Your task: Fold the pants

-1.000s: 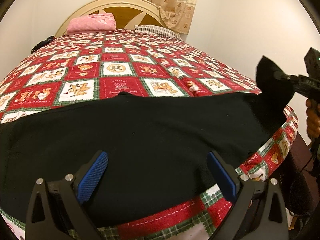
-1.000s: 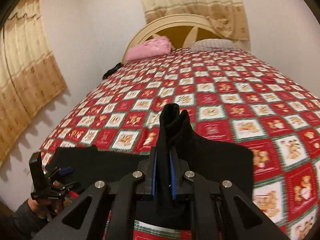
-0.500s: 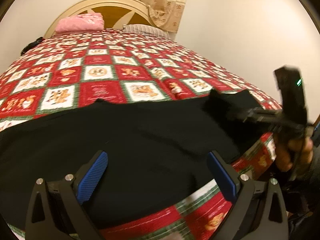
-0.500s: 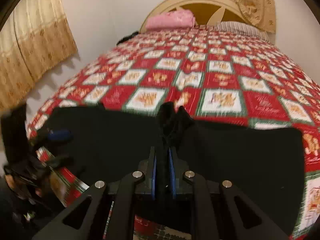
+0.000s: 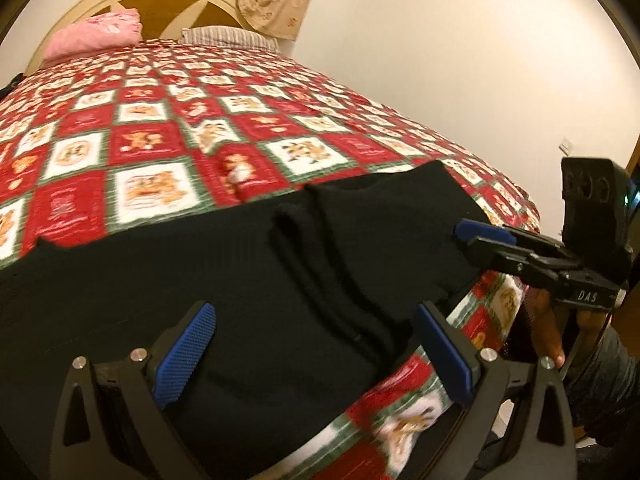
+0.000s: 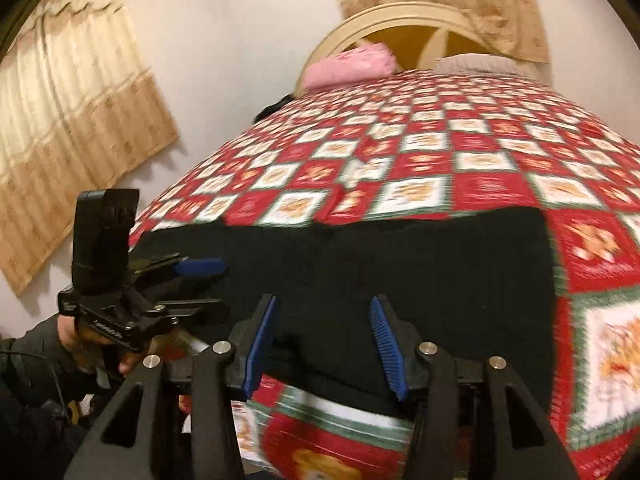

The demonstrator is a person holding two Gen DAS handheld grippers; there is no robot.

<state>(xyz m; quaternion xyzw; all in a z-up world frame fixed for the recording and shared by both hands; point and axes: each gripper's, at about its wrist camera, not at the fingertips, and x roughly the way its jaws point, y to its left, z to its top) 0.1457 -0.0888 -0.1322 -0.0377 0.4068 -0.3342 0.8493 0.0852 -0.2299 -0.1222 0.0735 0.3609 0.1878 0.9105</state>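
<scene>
Red-and-white checked bedding covers the bed, with the black pants lying flat along its near edge. Both the left gripper and right gripper hover level over the pants, jaws spread, gripping nothing.

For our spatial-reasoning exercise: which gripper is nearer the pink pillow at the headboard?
Left, though only marginally. The left gripper and right gripper both hover open at the bed's foot, far from the pink pillow.
</scene>
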